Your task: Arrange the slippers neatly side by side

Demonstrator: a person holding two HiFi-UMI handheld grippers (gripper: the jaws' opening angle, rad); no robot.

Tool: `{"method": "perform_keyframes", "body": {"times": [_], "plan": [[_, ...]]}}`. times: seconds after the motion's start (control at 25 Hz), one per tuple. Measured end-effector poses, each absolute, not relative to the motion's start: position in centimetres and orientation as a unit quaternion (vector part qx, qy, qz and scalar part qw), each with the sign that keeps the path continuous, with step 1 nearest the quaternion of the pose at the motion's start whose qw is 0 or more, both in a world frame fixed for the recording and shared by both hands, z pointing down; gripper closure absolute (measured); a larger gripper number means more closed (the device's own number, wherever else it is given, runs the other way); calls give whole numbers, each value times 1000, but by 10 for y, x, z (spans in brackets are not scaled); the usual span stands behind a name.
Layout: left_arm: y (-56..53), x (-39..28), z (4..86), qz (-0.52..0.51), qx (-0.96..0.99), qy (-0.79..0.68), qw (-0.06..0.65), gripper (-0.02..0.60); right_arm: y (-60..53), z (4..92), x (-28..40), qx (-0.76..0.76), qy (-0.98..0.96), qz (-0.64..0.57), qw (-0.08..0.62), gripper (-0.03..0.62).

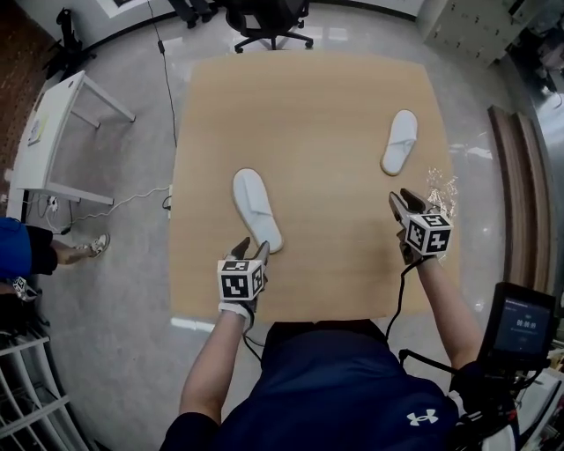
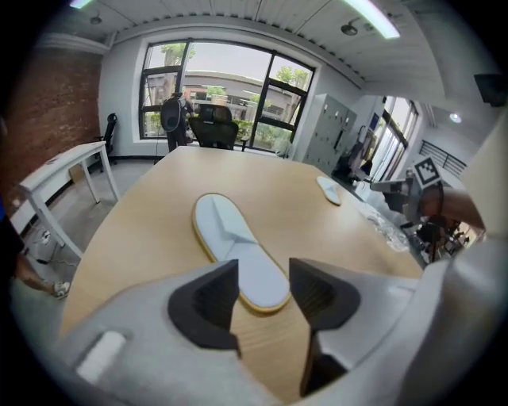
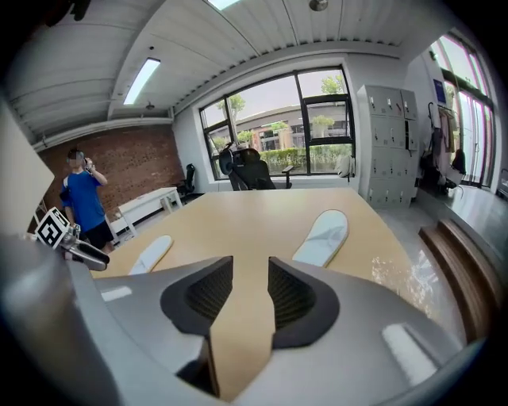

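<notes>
Slippers, 2 white ones, lie well apart on a light wooden desk [image 1: 326, 97], seen from above. Closest to the viewer, at the near edge of the desk, a person holds a gripper in each hand.

The left gripper [image 1: 251, 248] points at the heel end of the near slipper [image 1: 256, 210]. Its jaws stand apart. In the left gripper view the heel sits in the gap between the pads, which do not press on it. This slipper lies left of centre, its toe angled away and slightly left.

The right gripper [image 1: 405, 201] hovers at the right side of the desk. Its jaws are also apart, with only bare desk between them. Crumpled clear plastic [image 1: 441, 188] lies just beside it, near the right edge.

The far slipper [image 1: 400, 141] rests farther back on the right, toe pointing away. Beyond the far edge stands a black office chair [image 1: 269, 22].
</notes>
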State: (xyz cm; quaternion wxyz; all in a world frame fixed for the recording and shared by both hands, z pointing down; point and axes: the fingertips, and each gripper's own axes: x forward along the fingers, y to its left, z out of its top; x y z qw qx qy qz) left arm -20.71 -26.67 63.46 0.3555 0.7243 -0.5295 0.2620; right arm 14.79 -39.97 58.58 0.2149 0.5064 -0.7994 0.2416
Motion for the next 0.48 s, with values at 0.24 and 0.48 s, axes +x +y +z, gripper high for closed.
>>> {"method": "perform_keyframes", "body": {"times": [0.24,0.48], "plan": [[-293,-209,643,292,714,-541,336,352,-472,625,161,496,-794,213,279,433],[-317,-216,678,322,698,-538,344,332,-554,681,169,527,-760,241,295,416]]}}
